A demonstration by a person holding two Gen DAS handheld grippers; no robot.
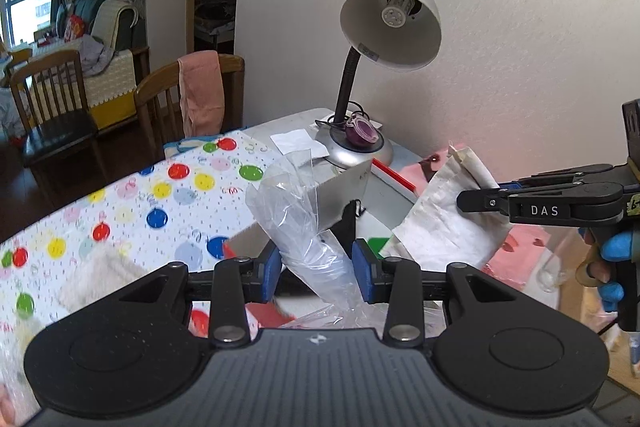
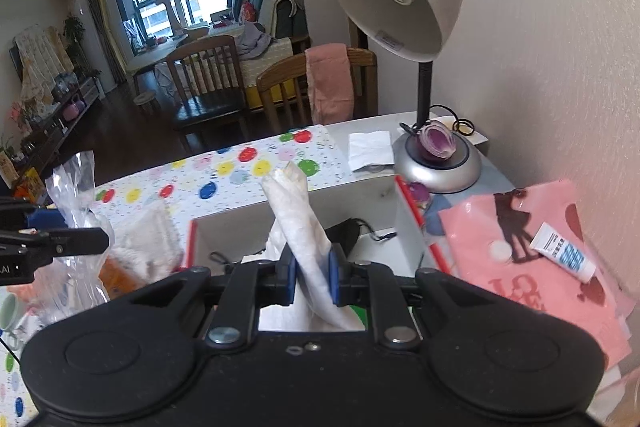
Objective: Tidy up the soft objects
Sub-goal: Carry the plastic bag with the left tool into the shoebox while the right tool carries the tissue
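Observation:
My left gripper (image 1: 318, 271) is shut on a crumpled clear plastic bag (image 1: 296, 219), which sticks up between the blue pads. In the right wrist view the same bag (image 2: 76, 187) shows at the left edge in the left gripper (image 2: 105, 239). My right gripper (image 2: 313, 279) is shut on a white crinkled fabric bag (image 2: 298, 223) that rises between its pads. From the left wrist view the right gripper (image 1: 462, 201) comes in from the right, still on that white bag (image 1: 436, 227). Both are held above an open white box with red edges (image 2: 224, 227) with a black item (image 2: 344, 231) inside.
A silver desk lamp (image 2: 436, 163) stands by the wall behind the box. A pink bag (image 2: 520, 267) with a small tube (image 2: 564, 257) on it lies to the right. A fluffy white cloth (image 2: 148, 239) lies on the dotted tablecloth (image 2: 240, 179). Wooden chairs (image 2: 280, 87) stand beyond the table.

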